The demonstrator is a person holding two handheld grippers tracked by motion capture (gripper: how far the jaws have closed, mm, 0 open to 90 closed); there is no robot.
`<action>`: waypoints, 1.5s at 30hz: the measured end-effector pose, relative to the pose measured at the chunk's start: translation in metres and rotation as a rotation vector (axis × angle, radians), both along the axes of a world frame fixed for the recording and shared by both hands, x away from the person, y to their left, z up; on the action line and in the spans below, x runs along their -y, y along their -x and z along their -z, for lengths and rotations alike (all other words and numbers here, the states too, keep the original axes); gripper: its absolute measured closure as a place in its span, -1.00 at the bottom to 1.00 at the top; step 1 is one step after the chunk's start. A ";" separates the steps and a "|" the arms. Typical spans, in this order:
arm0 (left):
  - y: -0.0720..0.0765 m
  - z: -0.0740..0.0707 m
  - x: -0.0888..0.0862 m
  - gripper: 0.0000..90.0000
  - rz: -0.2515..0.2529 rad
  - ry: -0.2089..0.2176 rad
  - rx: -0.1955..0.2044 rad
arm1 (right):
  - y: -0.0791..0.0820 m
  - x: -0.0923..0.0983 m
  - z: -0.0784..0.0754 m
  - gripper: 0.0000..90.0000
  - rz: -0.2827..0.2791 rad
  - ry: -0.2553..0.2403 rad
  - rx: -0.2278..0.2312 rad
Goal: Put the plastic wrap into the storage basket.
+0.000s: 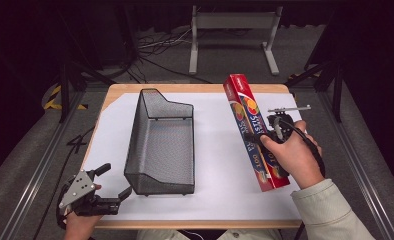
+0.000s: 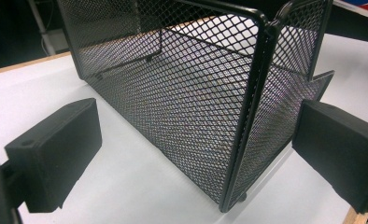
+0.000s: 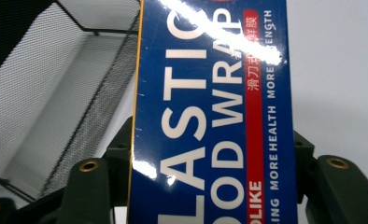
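My right claw (image 1: 265,134) grips the one box (image 1: 250,125); one basket (image 1: 160,145) sits beside it, before my open left claw (image 1: 116,181).

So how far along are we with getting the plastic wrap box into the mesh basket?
Done: the right gripper is shut on the plastic wrap box, one end raised. In hand: carrying it. Left: placing it in the mesh basket, which holds nothing. The left gripper waits open beside the basket's corner.

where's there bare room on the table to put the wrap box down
Free white mat between the mesh basket and the plastic wrap box, and along the near edge. The basket is empty too. Crowded at the right, under the box held by the right gripper.
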State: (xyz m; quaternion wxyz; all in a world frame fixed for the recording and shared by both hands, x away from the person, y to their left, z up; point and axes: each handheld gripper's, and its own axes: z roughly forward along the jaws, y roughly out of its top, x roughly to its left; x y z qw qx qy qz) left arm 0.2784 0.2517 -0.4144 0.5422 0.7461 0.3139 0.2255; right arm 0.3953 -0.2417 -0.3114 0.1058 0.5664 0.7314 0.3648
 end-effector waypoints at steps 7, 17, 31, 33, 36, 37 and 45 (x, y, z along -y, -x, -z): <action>0.001 0.000 -0.001 -0.95 0.000 0.000 -0.001 | -0.004 -0.033 -0.008 -0.10 -0.082 -0.025 -0.014; 0.000 0.000 -0.001 -0.95 0.003 0.006 0.003 | -0.007 -0.069 -0.015 -0.10 -0.157 -0.052 -0.023; 0.000 0.000 -0.001 -0.95 0.002 0.006 0.004 | -0.012 -0.109 -0.014 -0.11 -0.250 -0.073 -0.055; 0.000 0.000 -0.001 -0.95 0.002 0.006 0.004 | -0.012 -0.111 -0.014 -0.11 -0.252 -0.077 -0.058; 0.000 0.000 -0.002 -0.95 0.002 0.001 0.005 | -0.014 -0.121 -0.012 -0.11 -0.264 -0.083 -0.065; 0.000 0.000 -0.002 -0.95 0.002 0.001 0.004 | -0.014 -0.123 -0.012 -0.11 -0.264 -0.081 -0.068; 0.000 0.000 -0.002 -0.95 0.001 0.006 0.007 | -0.017 -0.148 -0.006 -0.11 -0.260 -0.072 -0.096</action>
